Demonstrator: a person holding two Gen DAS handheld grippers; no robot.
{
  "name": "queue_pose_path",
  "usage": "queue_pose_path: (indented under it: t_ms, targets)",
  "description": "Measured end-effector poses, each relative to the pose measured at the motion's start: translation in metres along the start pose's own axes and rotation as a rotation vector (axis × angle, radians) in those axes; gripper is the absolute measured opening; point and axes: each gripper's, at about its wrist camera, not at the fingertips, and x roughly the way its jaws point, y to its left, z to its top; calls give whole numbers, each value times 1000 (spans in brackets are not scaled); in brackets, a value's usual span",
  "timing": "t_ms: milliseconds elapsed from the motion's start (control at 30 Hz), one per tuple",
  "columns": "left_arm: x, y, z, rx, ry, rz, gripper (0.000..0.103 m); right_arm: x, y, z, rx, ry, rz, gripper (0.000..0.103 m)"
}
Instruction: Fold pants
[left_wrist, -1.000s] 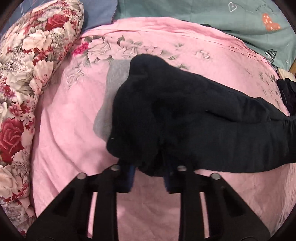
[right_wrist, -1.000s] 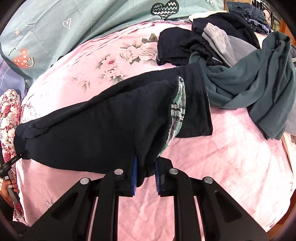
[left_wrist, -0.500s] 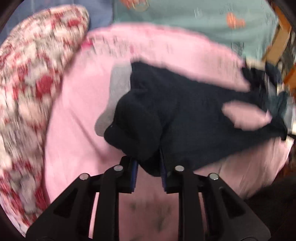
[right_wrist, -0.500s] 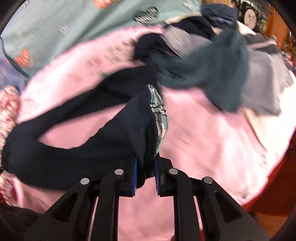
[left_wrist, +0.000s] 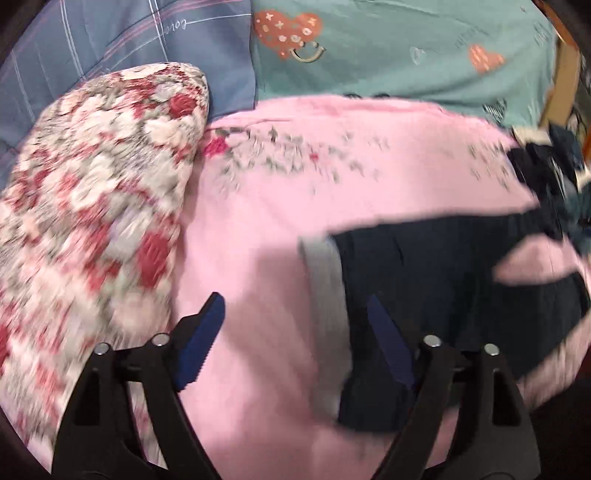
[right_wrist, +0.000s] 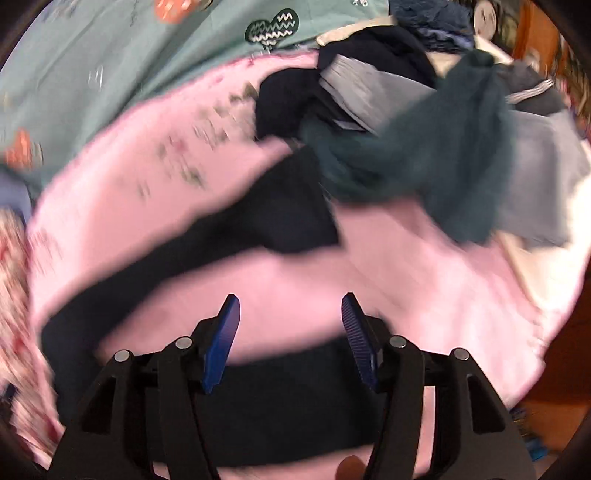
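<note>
Pants (left_wrist: 436, 280), dark navy w/ a grey band at one end, are seen lying on the pink floral bedsheet (left_wrist: 266, 229), released by both grippers. Left gripper (left_wrist: 291, 332) is angled steeply down at the bed, its jaws opening & spread wide; only bare pink sheet is seen between the blue pads (left_wrist: 201, 343), w/ the grey-banded end of the garment just beside & partly behind the right-hand pad. Right gripper (right_wrist: 290, 332) is likewise tipped steeply downward, jaws opening, blue pads apart; pink sheet shows in the gap near the tips, while a dark stretch of the pants (right_wrist: 280, 402) is spread across beneath the black finger frames, not pinched. Whether that cloth is touched by the frames cannot be told thru the motion blur.

Long axis of the pants is laid roughly crosswise in both views: in the left view the garment runs from the grey band at centre out to the right edge, where it splits in two w/ pink sheet between. In the right view one dark length sweeps from lower left up to the clothes pile (right_wrist: 424, 122) at upper right, its far end touching the teal garment there. A red-and-white floral pillow (left_wrist: 85, 206) is shown at left, teal bedding w/ heart prints (left_wrist: 388, 48) behind.
</note>
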Motion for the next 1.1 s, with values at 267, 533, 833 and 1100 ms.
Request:
queue_pose_path:
  t_ms: [267, 533, 833, 1100]
  targets:
    - [136, -12, 43, -105, 288, -81, 86, 101, 11, 75, 131, 216, -90, 58]
    - [163, -41, 54, -29, 312, -76, 44, 145, 25, 81, 36, 284, -176, 16]
    - [101, -3, 108, -179, 100, -165, 8, 37, 88, 134, -57, -20, 207, 6]
    - [58, 7, 68, -217, 37, -120, 9, -3, 29, 83, -13, -134, 288, 6]
